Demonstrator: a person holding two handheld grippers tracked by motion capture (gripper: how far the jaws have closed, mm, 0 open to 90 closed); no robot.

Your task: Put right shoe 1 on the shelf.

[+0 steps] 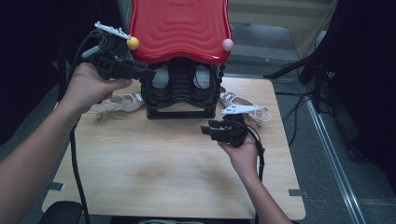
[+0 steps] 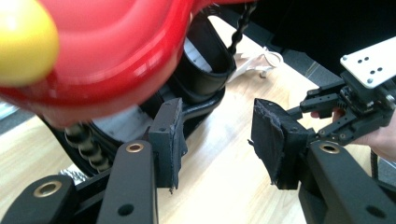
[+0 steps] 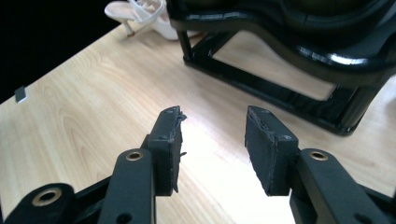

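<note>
Both spread and empty: left tool [image 1: 142, 71] beside black rack [image 1: 181, 95] under red tray [image 1: 180, 28], right tool [image 1: 211, 128] over desk [image 1: 163, 168]. Placement probably finished; white sandals [image 1: 119, 102] remaining.

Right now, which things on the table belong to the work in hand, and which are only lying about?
In the work:
- red-topped black stand
- left gripper, jaws open beside the stand
- right gripper, jaws open, nothing between them

Lying about:
- white sandal left of the stand
- white sandal right of the stand
</note>
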